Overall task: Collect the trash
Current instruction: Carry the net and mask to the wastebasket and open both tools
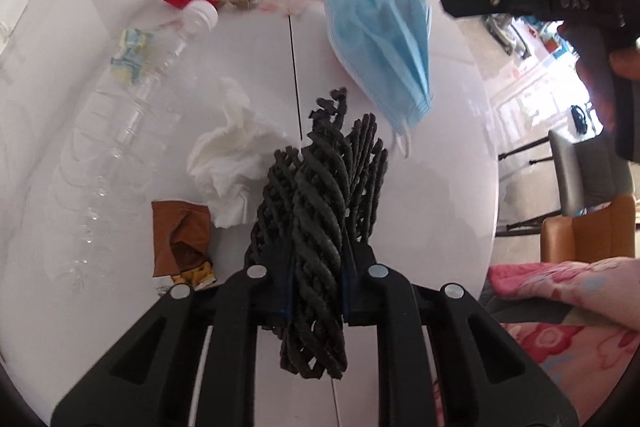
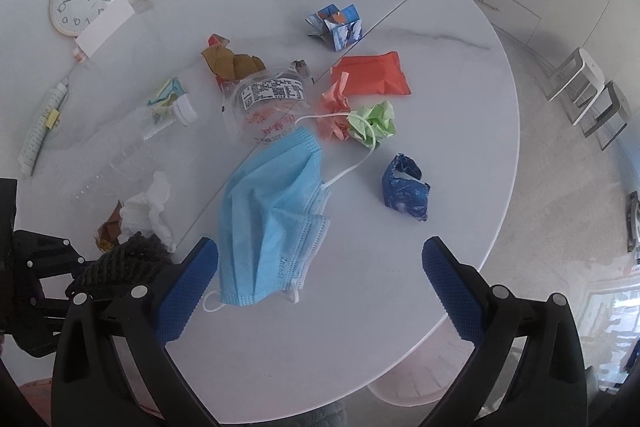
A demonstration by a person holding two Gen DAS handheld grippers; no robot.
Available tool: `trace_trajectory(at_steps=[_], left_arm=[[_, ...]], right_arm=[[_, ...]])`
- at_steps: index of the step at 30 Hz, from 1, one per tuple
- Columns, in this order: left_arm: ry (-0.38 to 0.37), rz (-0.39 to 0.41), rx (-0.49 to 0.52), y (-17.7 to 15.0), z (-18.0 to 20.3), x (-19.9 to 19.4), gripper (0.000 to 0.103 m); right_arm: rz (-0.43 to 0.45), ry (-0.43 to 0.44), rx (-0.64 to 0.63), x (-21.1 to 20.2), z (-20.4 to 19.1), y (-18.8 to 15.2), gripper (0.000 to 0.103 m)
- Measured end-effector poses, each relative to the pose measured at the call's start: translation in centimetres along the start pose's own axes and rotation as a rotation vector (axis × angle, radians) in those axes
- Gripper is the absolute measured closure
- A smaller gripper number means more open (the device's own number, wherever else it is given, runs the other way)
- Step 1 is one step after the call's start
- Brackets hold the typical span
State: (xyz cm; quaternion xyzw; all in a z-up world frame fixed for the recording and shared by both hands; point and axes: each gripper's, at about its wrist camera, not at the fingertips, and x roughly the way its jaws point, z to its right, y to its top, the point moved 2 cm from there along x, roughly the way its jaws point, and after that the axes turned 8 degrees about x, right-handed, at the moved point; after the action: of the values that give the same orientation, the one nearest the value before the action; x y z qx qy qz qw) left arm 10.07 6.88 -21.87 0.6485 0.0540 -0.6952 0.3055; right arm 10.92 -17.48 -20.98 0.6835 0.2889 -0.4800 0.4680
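trash: brown snack packet [image 1: 182, 241] torn open, yellow bits inside | left tool [image 1: 318, 183] clamped empty | right tool [image 2: 320, 259] agape

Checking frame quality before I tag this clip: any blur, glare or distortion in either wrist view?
Left wrist: strong fisheye bend, face mask slightly motion-smeared, windows at right blown out, soft glare on the table. Right wrist: sharper, mask print readable, same barrel curve, floor at lower right overexposed; the clear bottle nearly vanishes against the white top.

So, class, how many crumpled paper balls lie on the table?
3: a pink ball mid-table, a green ball touching its right side, and a dark blue ball nearer the table edge. Others may be hidden under wrappers.
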Motion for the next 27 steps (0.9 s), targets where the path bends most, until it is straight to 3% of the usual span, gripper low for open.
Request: trace_trajectory(at_steps=[3, 8, 10, 12, 15, 17, 27], left_arm=[[-0.014, 0.041, -0.046, 0.2, 0.0, -2.0, 0.087], [-0.015, 0.101, -0.111, 0.6, 0.1, -4.4, 0.087], [0.006, 0.121, -0.121, 1.1, 0.7, -4.9, 0.087], [0.019, 0.129, -0.128, 0.8, 0.8, -5.8, 0.087], [0.057, 0.139, -0.146, 0.4, 1.0, -6.6, 0.087], [0.073, 0.148, -0.171, 0.2, 1.0, -7.1, 0.087], [0.170, 0.233, -0.269, 0.7, 4.3, -9.0, 0.087]], right_arm=[[0.006, 0.049, 0.006, 0.3, -0.9, 0.2, 0.002], [-0.013, 0.020, -0.066, 3.1, -3.4, 0.6, 0.002], [-0.003, -0.013, -0.127, 4.2, -4.1, 0.6, 0.013], [-0.036, -0.034, -0.169, 5.5, -4.3, 0.5, 0.049], [-0.081, 0.075, -0.114, 5.6, -3.4, 0.6, 0.071], [-0.087, 0.123, -0.096, 4.7, -3.0, 0.6, 0.077], [-0.025, 0.431, -0.118, -1.7, -2.6, 1.3, 0.079]])
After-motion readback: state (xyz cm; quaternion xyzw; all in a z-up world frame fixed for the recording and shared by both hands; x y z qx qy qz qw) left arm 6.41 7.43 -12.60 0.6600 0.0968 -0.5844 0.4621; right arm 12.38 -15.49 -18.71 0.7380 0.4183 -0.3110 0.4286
